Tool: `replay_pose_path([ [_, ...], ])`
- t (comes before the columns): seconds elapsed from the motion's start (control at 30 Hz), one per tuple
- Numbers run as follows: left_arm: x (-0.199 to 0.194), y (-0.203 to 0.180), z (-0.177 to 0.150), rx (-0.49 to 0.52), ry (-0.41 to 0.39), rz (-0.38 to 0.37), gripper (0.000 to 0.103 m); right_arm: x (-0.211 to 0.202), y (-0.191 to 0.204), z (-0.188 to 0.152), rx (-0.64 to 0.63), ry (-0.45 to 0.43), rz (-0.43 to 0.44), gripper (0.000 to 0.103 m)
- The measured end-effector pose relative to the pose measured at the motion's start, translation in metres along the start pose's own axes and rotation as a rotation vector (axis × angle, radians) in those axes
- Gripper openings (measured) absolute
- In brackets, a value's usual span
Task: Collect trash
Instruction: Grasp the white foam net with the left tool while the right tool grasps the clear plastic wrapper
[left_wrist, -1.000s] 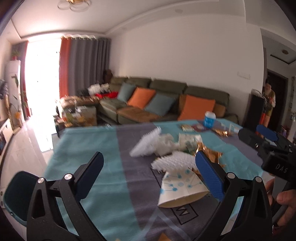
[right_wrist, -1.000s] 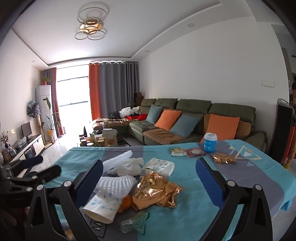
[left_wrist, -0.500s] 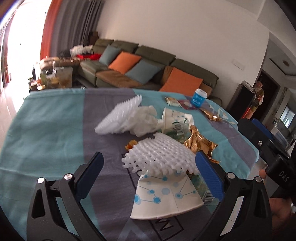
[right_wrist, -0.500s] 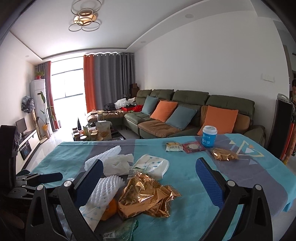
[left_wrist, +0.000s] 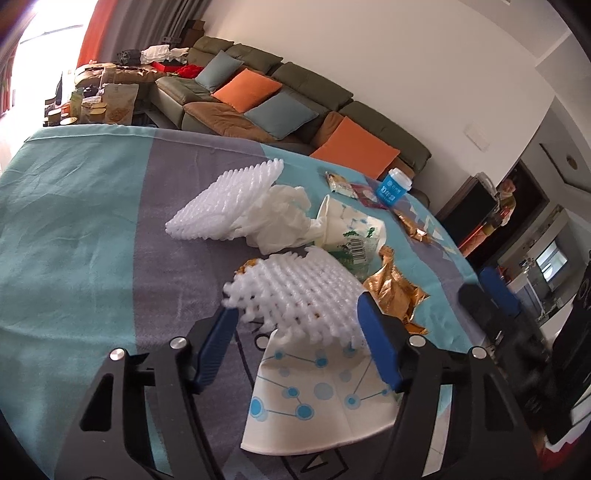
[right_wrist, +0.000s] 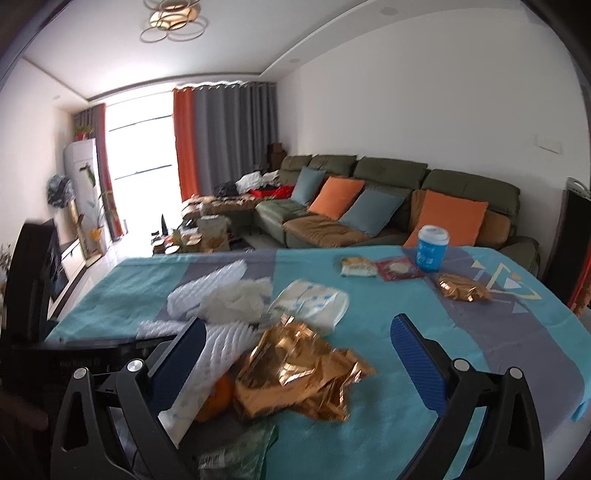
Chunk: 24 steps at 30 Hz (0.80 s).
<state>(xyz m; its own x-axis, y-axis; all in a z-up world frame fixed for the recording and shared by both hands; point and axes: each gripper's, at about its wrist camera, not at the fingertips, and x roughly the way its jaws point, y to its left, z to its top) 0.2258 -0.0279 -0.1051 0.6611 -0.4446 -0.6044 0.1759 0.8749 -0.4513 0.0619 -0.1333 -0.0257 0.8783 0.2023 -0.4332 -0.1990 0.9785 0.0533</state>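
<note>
My left gripper (left_wrist: 297, 306) hangs low over the trash pile with its jaws closing. A white foam net (left_wrist: 295, 291) lies between its fingers, and the net's edges reach both pads. Under the net lies a flattened paper cup with blue dots (left_wrist: 317, 402). My right gripper (right_wrist: 297, 323) stands open above a crumpled gold wrapper (right_wrist: 295, 373), holding nothing. Beside that wrapper I see the same foam net (right_wrist: 221, 347) and an orange peel (right_wrist: 218, 398). A second foam net (left_wrist: 225, 203), a crumpled white tissue (left_wrist: 284, 218) and a tipped paper cup (left_wrist: 347, 229) lie further back.
The teal and grey tablecloth (left_wrist: 74, 221) covers the table. A blue lidded cup (right_wrist: 432, 249), small snack packets (right_wrist: 397, 269) and a gold wrapper (right_wrist: 461, 290) sit near the far edge. A green sofa (right_wrist: 388, 192) stands behind. A person (left_wrist: 506, 195) stands in the doorway.
My left gripper dropped and tilted down onto the nearer foam net, and its jaws narrowed around it. The right gripper crept forward toward the gold wrapper, still open.
</note>
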Motion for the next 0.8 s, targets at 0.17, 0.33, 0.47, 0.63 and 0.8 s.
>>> replay_pose_path([
  [0.17, -0.004, -0.001, 0.004, -0.005, -0.018, -0.018, 0.055, -0.001, 0.002, -0.012, -0.013, 0.040, 0.020, 0.097],
  [0.33, -0.003, 0.000, 0.005, -0.010, -0.012, -0.024, 0.028, 0.000, 0.007, -0.018, -0.039, 0.069, 0.038, 0.097],
  [0.47, -0.006, 0.000, 0.005, -0.009, -0.024, -0.035, 0.013, 0.001, 0.016, -0.025, -0.062, 0.122, 0.090, 0.090],
  [0.63, -0.012, -0.002, 0.004, 0.006, -0.049, -0.056, 0.011, 0.006, 0.021, -0.035, -0.063, 0.210, 0.128, 0.064],
  [0.8, -0.019, -0.007, 0.002, 0.031, -0.077, -0.080, 0.010, 0.012, 0.020, -0.052, -0.047, 0.313, 0.164, 0.055],
])
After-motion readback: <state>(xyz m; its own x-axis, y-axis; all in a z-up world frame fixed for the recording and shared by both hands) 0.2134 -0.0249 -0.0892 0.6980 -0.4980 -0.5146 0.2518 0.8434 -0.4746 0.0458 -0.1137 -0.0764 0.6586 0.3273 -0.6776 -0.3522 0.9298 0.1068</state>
